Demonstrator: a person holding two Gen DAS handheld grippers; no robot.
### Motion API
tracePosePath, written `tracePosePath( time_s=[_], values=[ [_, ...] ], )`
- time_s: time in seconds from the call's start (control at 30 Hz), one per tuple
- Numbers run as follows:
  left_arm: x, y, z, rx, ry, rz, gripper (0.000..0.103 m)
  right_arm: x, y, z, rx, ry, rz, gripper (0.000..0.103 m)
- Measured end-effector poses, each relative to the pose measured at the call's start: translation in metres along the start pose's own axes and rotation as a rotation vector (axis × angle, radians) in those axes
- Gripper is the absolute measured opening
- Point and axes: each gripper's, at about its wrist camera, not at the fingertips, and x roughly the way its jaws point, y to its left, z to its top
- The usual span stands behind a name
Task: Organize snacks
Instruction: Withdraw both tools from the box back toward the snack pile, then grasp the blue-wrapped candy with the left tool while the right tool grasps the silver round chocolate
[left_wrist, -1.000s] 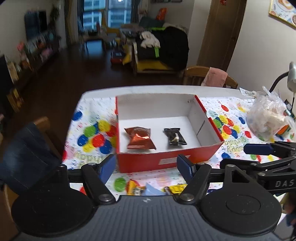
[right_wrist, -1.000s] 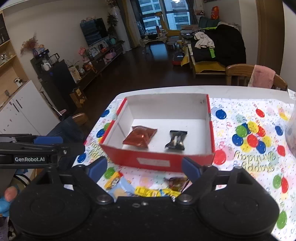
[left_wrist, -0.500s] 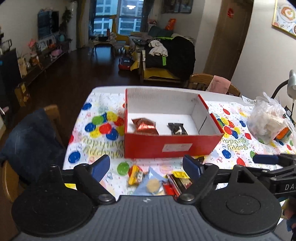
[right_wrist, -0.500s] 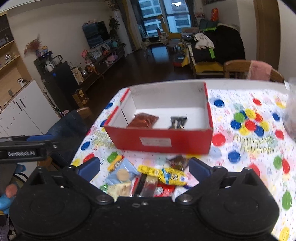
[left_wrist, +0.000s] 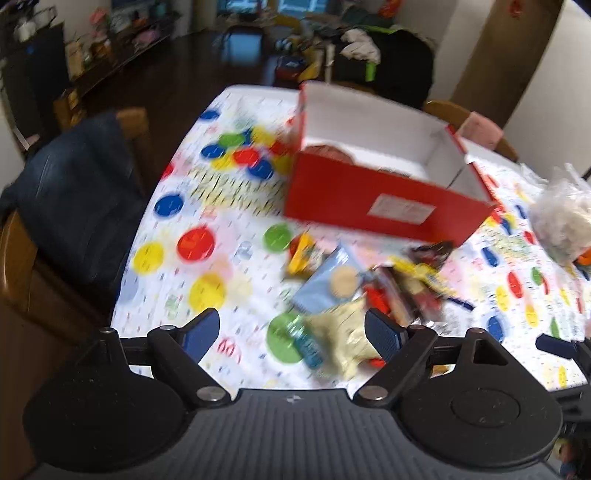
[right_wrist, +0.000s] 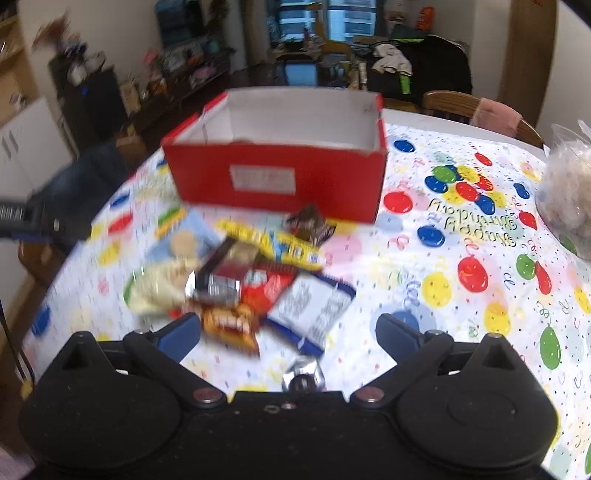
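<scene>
A red box (left_wrist: 380, 206) with a white inside stands on the balloon-print tablecloth, and the edge of a reddish-brown packet (left_wrist: 328, 152) shows inside it. In front of the box lies a pile of snack packets (left_wrist: 369, 291). My left gripper (left_wrist: 291, 334) is open above the pile's near left end, over a pale yellow packet (left_wrist: 343, 332). In the right wrist view, the box (right_wrist: 273, 173) shows its red front wall. My right gripper (right_wrist: 288, 332) hangs open over an orange packet (right_wrist: 229, 325) and a blue-and-white packet (right_wrist: 314, 306). Neither gripper touches a packet.
A clear plastic bag (left_wrist: 565, 221) of pale food sits at the table's right edge. A wooden chair draped with dark denim (left_wrist: 74, 195) stands at the left side. Another chair with a pink cloth (right_wrist: 491, 114) is behind the table.
Both grippers have sunk and drawn back from the box, so the snack pile now fills the foreground. Their jaws stand wider than a second ago. The box's inside is mostly hidden.
</scene>
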Motion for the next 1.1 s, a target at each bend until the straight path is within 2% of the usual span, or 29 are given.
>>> tracePosePath(
  time_s=[0.2, 0.43, 0.67, 0.8, 1.0, 1.1],
  values=[
    [0.028, 0.019, -0.017, -0.067, 0.084, 0.060, 0.086, 0.019, 0.001, -0.021, -0.019, 0.084, -0.002, 0.097],
    [0.054, 0.035, -0.019, -0.191, 0.160, 0.026, 0.086, 0.035, -0.005, -0.035, -0.007, 0.150, -0.014, 0.087],
    [0.077, 0.023, -0.017, -0.195, 0.203, 0.023, 0.086, 0.039, -0.006, -0.035, -0.011, 0.165, -0.010, 0.080],
    [0.084, 0.017, -0.016, -0.190, 0.211, 0.021, 0.085, 0.046, -0.002, -0.037, -0.037, 0.183, -0.039, 0.071],
    [0.093, 0.012, -0.012, -0.213, 0.240, 0.016, 0.072, 0.053, 0.002, -0.036, -0.058, 0.189, -0.048, 0.059],
    [0.094, 0.006, -0.011, -0.194, 0.242, 0.017, 0.065, 0.054, 0.002, -0.035, -0.057, 0.189, -0.049, 0.055]
  ],
)
